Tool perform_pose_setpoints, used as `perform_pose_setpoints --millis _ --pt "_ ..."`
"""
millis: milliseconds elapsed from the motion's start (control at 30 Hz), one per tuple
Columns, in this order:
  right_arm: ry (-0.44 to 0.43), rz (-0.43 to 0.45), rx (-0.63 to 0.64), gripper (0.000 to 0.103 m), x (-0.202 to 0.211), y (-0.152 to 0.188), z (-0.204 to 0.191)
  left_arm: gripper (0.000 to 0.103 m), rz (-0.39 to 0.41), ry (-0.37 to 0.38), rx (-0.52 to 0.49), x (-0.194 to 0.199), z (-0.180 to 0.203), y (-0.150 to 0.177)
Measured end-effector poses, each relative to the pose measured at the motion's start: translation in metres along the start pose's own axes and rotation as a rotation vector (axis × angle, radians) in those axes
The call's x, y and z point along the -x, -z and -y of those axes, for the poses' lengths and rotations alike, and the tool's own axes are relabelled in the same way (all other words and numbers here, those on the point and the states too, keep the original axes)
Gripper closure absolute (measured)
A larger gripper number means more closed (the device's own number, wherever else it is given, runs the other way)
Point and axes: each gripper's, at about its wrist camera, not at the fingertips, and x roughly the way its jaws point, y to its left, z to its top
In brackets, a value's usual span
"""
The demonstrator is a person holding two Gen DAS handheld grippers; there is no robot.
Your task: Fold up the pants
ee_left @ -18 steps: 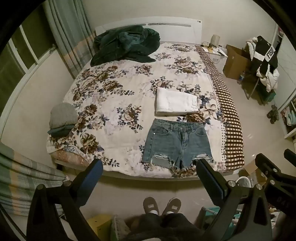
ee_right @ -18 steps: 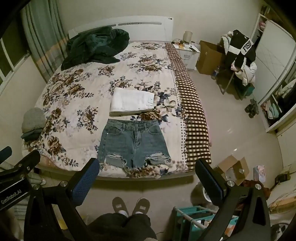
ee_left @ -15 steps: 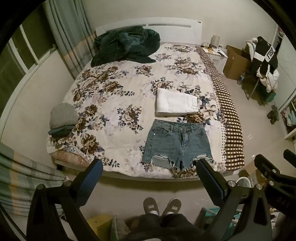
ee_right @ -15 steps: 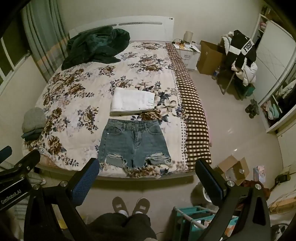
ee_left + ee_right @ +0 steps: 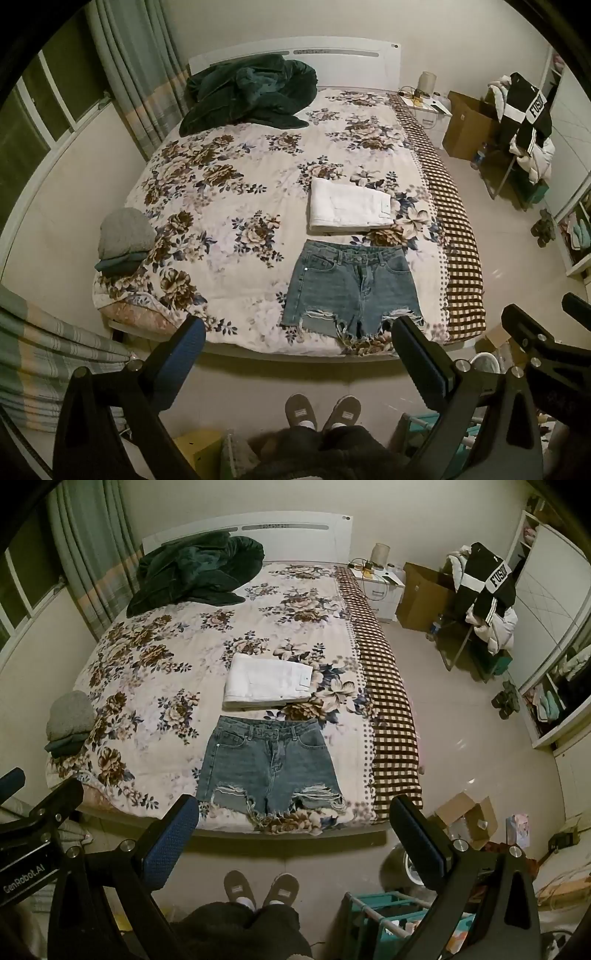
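Blue denim shorts (image 5: 351, 288) with frayed hems lie flat and unfolded near the foot of the floral bed (image 5: 229, 206); they also show in the right wrist view (image 5: 269, 764). A folded white garment (image 5: 349, 206) lies just beyond their waistband, also in the right wrist view (image 5: 267, 681). My left gripper (image 5: 299, 354) is open and empty, held high above the floor short of the bed's foot edge. My right gripper (image 5: 291, 834) is open and empty at about the same height, beside it.
A dark green blanket (image 5: 251, 92) is heaped at the headboard. A grey and green folded pile (image 5: 123, 240) sits at the bed's left edge. Curtains (image 5: 37, 362) hang at left. A clothes-laden chair (image 5: 484, 602), cardboard boxes (image 5: 465, 816) and a teal rack (image 5: 388, 919) stand at right.
Both views have drifted very slightly; the shorts and both open grippers are otherwise as before.
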Motion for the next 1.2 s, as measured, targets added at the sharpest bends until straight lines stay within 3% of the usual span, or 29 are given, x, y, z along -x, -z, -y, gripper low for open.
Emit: perform_pose_setpoints --millis 1200 --pt "-0.005 0.002 0.002 0.000 0.010 0.006 0.009 0.000 0.018 0.003 -0.002 0.014 0.011 -0.008"
